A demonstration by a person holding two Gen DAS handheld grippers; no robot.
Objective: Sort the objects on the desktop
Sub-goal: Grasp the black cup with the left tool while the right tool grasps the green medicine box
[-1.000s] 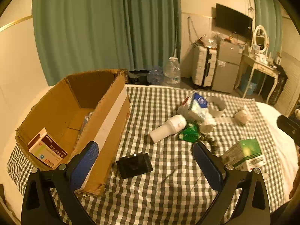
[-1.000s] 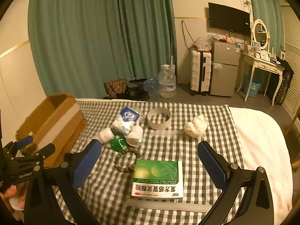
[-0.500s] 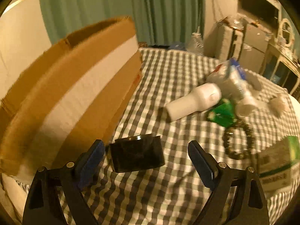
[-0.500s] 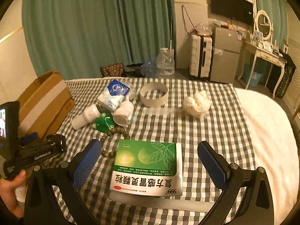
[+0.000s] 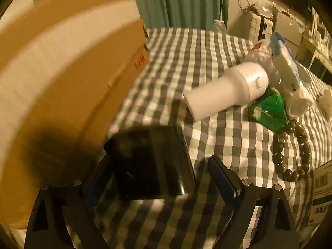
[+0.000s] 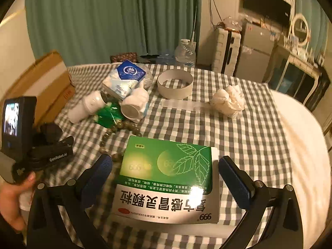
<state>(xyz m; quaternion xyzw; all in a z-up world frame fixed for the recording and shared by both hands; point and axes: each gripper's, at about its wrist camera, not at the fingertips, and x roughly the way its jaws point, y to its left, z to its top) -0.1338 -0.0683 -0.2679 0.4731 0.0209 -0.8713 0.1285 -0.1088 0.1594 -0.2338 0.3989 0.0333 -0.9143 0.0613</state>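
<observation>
Two grippers straddle separate targets: left gripper (image 5: 161, 178) fingers spread around the black case (image 5: 151, 164) beside the cardboard box (image 5: 68, 87), right gripper (image 6: 166, 178) fingers spread around the green medicine box (image 6: 168, 178), apparently ready to clamp.

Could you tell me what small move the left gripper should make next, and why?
Probably close the left gripper on the flat black object. Its fingers are open and already straddle that object, which lies on the checked cloth right beside the cardboard box. There is a visible gap on the right side, so no grip exists yet.
</observation>
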